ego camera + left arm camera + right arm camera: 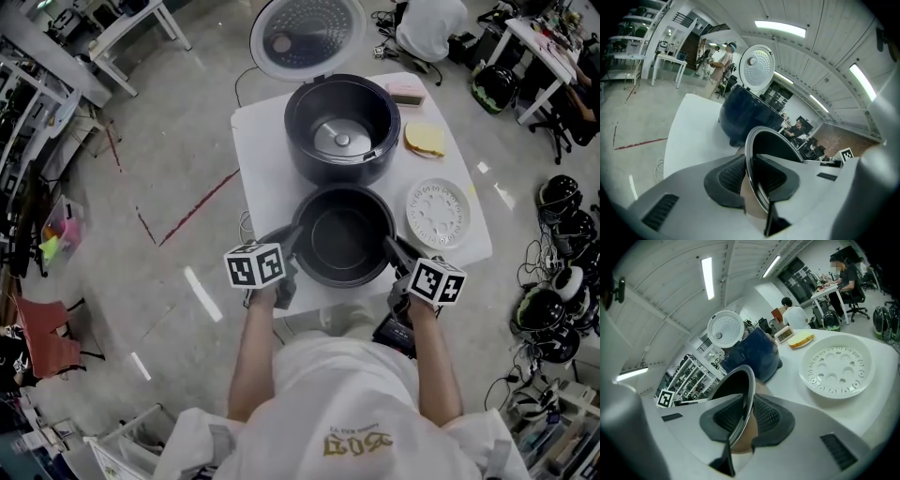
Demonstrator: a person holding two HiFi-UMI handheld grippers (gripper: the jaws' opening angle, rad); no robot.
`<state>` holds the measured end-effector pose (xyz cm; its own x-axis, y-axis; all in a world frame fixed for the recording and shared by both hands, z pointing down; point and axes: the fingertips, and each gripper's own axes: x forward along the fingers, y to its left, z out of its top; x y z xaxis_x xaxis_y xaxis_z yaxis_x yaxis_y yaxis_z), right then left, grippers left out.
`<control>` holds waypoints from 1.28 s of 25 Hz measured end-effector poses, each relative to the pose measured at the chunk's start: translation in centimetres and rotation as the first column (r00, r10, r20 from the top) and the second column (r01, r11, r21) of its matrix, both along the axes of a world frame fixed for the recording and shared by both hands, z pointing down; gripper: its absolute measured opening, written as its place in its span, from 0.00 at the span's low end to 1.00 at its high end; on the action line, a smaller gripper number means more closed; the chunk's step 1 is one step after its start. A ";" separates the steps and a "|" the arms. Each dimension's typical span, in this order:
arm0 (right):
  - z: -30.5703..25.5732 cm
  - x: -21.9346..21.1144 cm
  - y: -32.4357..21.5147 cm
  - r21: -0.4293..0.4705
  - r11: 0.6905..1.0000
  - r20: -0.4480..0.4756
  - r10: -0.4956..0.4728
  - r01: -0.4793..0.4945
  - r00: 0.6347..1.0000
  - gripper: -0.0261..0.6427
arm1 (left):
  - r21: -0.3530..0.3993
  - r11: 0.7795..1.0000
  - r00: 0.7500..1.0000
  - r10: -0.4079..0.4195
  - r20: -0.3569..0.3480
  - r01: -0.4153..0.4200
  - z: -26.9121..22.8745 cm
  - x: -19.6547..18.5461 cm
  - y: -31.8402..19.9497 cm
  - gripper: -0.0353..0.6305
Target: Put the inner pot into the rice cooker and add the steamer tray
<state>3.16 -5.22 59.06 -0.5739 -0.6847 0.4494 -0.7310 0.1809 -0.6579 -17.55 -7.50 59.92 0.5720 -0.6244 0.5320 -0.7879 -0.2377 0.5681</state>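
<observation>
The dark inner pot (345, 234) stands on the white table (258, 141), just in front of the open rice cooker (342, 131), whose lid (307, 36) is tipped back. My left gripper (291, 244) is shut on the pot's left rim. My right gripper (395, 249) is shut on its right rim. In the left gripper view the thin rim (751, 154) runs between the ribbed pads (732, 174). The right gripper view shows the same, rim (749, 390) between pads (765, 414). The white perforated steamer tray (439, 214) (836, 366) lies to the right of the pot.
A yellow sponge-like item on a small dish (424, 141) and a pink box (405, 92) sit at the table's far right. The tray lies near the table's right edge. Helmets and cables (562, 281) cover the floor on the right. People sit at desks beyond the table.
</observation>
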 end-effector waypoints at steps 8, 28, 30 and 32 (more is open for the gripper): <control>-3.5 -0.1 0.1 0.047 0.999 0.043 0.007 -0.009 0.999 0.14 | 0.033 0.999 0.999 -0.004 -0.045 0.005 -2.7 -0.2 -0.2 0.17; -11.9 -0.9 -0.8 0.169 0.986 0.129 -0.013 -0.009 0.992 0.13 | 0.099 0.995 0.993 0.008 -0.117 0.004 -10.0 -0.9 -1.0 0.17; -12.4 -0.8 -1.0 0.174 0.985 0.142 -0.014 -0.011 0.990 0.13 | 0.100 0.995 0.991 0.016 -0.130 -0.002 -10.5 -0.8 -1.1 0.18; -13.0 -0.8 -1.2 0.177 0.984 0.155 -0.014 -0.014 0.988 0.13 | 0.106 0.994 0.990 0.023 -0.142 -0.007 -11.0 -0.8 -1.2 0.18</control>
